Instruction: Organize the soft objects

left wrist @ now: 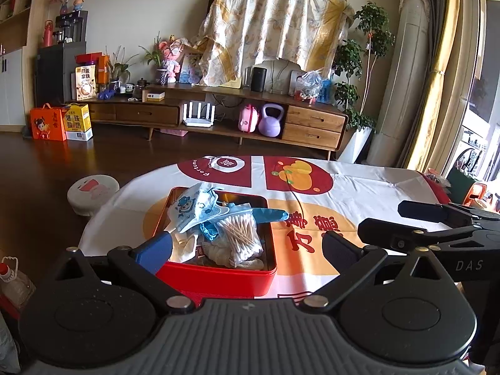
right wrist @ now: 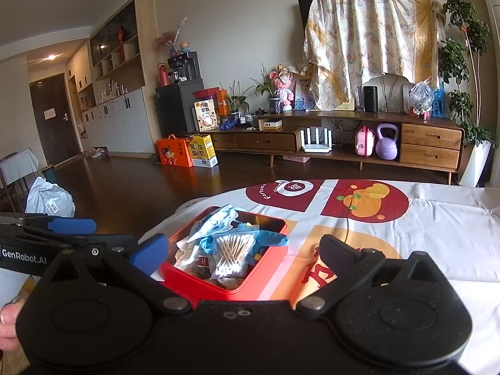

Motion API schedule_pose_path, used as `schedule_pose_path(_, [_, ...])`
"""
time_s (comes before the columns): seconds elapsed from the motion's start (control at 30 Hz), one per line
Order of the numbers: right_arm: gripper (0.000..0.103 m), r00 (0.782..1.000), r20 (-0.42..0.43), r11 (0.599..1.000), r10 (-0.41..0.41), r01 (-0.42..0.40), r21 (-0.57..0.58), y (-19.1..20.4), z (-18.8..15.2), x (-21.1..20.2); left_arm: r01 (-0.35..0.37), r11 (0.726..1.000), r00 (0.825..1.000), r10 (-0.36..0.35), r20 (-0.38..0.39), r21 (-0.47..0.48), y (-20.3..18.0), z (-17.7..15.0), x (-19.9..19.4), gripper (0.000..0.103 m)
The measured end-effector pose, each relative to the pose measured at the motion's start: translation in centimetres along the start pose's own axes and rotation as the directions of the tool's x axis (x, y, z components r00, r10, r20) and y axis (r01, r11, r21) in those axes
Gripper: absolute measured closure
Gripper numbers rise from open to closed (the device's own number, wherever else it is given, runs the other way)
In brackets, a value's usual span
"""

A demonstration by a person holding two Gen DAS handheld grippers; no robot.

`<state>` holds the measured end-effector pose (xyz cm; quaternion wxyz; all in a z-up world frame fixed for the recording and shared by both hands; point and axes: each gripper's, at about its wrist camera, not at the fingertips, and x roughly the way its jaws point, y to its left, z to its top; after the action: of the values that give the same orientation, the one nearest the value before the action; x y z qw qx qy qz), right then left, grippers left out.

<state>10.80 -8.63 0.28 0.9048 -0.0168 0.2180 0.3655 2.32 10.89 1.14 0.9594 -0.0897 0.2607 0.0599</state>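
A red tin box (left wrist: 218,284) sits on the printed tablecloth (left wrist: 375,187), heaped with soft items. They include a clear bag of cotton swabs (left wrist: 240,234), a blue glove (left wrist: 270,215), a blue-printed cloth pack (left wrist: 197,206) and white fabric (left wrist: 225,254). My left gripper (left wrist: 248,248) is open just in front of the box's near wall, holding nothing. My right gripper (right wrist: 243,251) is also open and empty, facing the same red tin box (right wrist: 250,286) with the cotton swabs (right wrist: 232,250) and blue glove (right wrist: 268,239) inside. Each gripper shows in the other's view: right gripper (left wrist: 400,222), left gripper (right wrist: 90,232).
The tablecloth (right wrist: 437,234) stretches bare to the right of the box. A round white stool (left wrist: 93,193) stands beyond the table's left edge. A white bag (right wrist: 50,200) lies on the dark floor. A wooden TV cabinet (left wrist: 312,125) lines the far wall. A hand (right wrist: 6,315) shows at lower left.
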Motion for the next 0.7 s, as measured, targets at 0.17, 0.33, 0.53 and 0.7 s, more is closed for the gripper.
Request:
schedule_pose_path(0.17, [0.000, 1.000, -0.001, 1.000, -0.001, 0.001, 0.002, -0.02, 0.01, -0.05, 0.004, 1.000, 1.000, -0.005, -0.004, -0.004, -0.01, -0.10, 0.06, 0.000])
schedule_pose_path(0.33, [0.000, 1.000, -0.002, 1.000, 0.000, 0.000, 0.002, -0.05, 0.06, 0.02, 0.005, 1.000, 1.000, -0.005, -0.008, -0.007, -0.01, -0.16, 0.12, 0.000])
schedule_pose_path(0.53, [0.000, 1.000, -0.006, 1.000, 0.010, -0.010, 0.003, 0.14, -0.21, 0.07, -0.008, 1.000, 1.000, 0.007, -0.006, -0.011, -0.01, -0.30, 0.16, 0.000])
schedule_pose_path(0.7, [0.000, 1.000, -0.008, 1.000, 0.012, -0.012, 0.005, 0.16, -0.25, 0.17, -0.010, 1.000, 1.000, 0.009, -0.012, -0.020, 0.04, -0.29, 0.22, 0.000])
